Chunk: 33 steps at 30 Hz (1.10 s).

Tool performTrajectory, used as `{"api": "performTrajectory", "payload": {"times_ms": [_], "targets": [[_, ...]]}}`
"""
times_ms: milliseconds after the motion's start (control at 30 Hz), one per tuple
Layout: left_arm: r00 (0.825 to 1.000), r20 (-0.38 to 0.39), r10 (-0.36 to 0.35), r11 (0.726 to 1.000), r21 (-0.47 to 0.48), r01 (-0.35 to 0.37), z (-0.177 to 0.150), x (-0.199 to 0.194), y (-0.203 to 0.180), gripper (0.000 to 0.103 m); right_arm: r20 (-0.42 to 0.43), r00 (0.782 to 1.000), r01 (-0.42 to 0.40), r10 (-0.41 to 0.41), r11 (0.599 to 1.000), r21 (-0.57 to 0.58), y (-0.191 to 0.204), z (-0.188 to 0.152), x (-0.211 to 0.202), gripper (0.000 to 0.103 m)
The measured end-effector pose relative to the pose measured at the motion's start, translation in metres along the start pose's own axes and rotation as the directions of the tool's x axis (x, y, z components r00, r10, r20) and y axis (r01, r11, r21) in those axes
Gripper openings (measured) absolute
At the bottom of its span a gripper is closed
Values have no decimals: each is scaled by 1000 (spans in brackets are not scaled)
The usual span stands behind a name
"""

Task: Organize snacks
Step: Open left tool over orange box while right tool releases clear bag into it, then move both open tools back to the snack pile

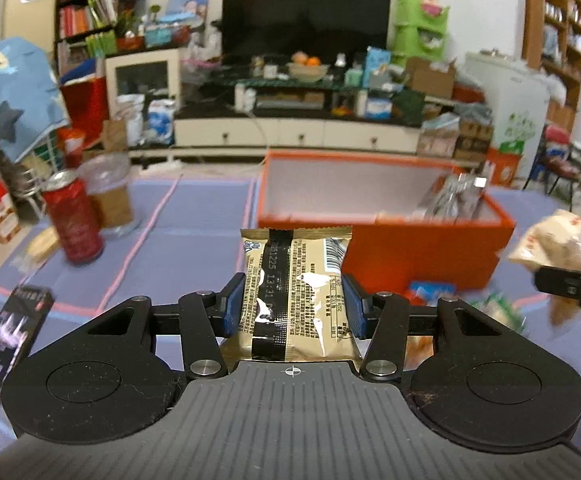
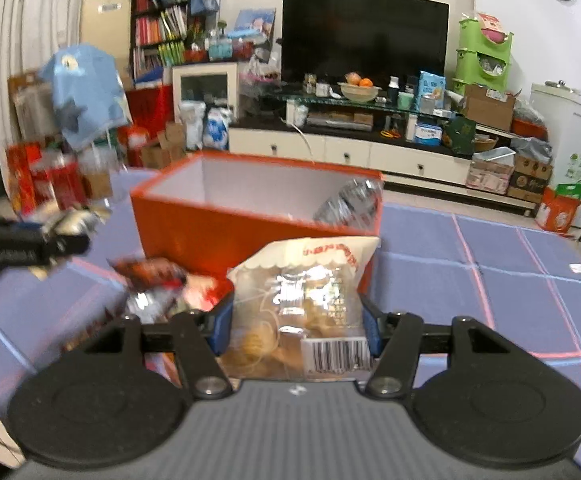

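Right now your left gripper (image 1: pixel 293 306) is clamped on a gold snack packet (image 1: pixel 296 292), its blue pads (image 1: pixel 232 304) pressing the packet's two long edges. The packet's back faces up, showing a black seam strip, a printed date and a barcode near its far right corner. It hangs in the air just short of the orange box (image 1: pixel 426 248), which stands on the purple mat (image 1: pixel 186 248) with its white inside open to you. A few silvery wrappers (image 1: pixel 450 200) lean in the box's right end.

Your right gripper (image 2: pixel 297 322) is closed on a clear bag of biscuits (image 2: pixel 304 300) with a cream scalloped top and red print; the pads (image 2: pixel 222 324) squeeze its sides and a barcode label sits at its near right corner. That bag is also held up in front of the orange box (image 2: pixel 210 224), close to its near right corner. In the left wrist view the same bag shows blurred at the far right edge.

Loose snacks (image 2: pixel 158 284) lie on the mat beside the box's near wall; they are smeared, so you can tell only that some wrappers are red and silver. Off to the left of the box stand a red can (image 1: pixel 73 222) and a clear jar (image 1: pixel 110 200) touching or almost touching it, with a dark carton (image 1: pixel 8 340) nearer to you.
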<state>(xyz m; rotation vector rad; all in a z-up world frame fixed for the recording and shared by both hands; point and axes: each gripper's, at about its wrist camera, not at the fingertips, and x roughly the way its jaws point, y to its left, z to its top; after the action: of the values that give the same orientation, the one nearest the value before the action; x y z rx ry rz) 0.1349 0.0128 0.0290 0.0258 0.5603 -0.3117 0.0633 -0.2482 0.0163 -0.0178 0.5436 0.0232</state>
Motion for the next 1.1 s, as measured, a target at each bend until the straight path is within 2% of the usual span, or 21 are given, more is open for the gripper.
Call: {"api": "performTrajectory", "payload": {"times_ms": [167,300,400,433,467,500,533,567,700,833,1000,1100], "targets": [[999,48,-9,1000,22,8,50,37,-10,28,75,997,-8,9,1000,-9,6,48,27,61],[999,31,-39,999,-9,39,87,91,-14,29,66,998,-16,15,1000,17,8,85,74,61],[998,-38,-41,999,-1,41,100,131,-17,38,26,1000,-9,8,1000,14,10,105,119,62],[997,-60,-44,999,-20,43,101,133,-15,39,17,1000,7,-7,1000,8,11,108,130,62],[996,-58,-63,998,-35,61,100,128,-12,45,6,1000,26,-26,1000,4,11,109,137,62],[996,-37,-80,996,-44,79,97,118,-8,53,-9,999,41,-41,999,6,9,110,141,59],[996,-13,-86,995,-46,86,92,107,-3,70,-6,999,41,-41,999,22,6,108,135,59],[996,9,-87,995,-42,88,86,93,1,76,9,1000,30,-30,999,36,2,105,124,59],[997,18,-69,995,-67,70,49,42,25,76,89,995,40,-43,998,38,-14,76,56,63],[999,0,-50,993,-107,50,6,3,44,76,50,994,94,-97,994,57,-35,25,10,63],[996,-64,-63,997,-43,61,-35,-12,44,72,-39,993,116,-113,990,84,-45,-21,7,63],[987,-115,-115,993,27,119,-51,-4,35,60,-47,993,110,-107,991,72,-46,-31,20,65]]}}
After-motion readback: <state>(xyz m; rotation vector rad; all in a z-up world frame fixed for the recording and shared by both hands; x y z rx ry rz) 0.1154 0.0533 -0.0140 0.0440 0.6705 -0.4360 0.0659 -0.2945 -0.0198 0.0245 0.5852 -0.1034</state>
